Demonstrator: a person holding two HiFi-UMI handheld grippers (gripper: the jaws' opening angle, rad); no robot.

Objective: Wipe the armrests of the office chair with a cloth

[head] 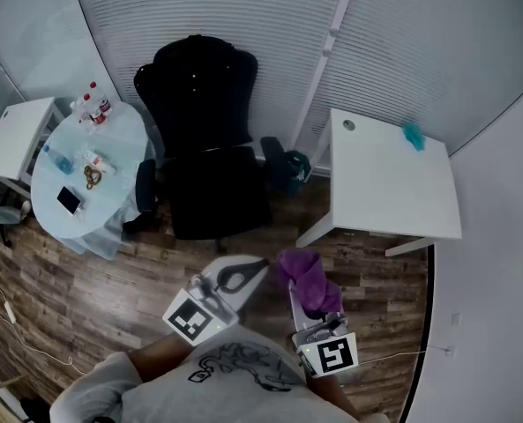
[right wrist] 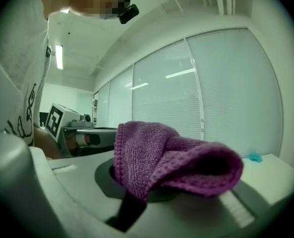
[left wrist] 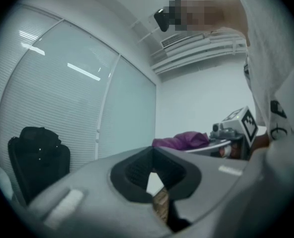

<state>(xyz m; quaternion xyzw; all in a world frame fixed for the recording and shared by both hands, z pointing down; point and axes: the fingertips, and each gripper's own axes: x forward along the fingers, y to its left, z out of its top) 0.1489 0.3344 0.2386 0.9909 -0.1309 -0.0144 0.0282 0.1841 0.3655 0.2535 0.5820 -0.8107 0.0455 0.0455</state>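
Where clamped on purple cloth [right wrist: 171, 162], right gripper [head: 307, 314] jaws hidden — left gripper [head: 246, 277] jaws together.

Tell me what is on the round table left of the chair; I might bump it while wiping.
On the round table: red-capped bottles, a phone, a bluish item lying flat, and a small dark item too tiny to name. The tabletop hides whatever is beneath it.
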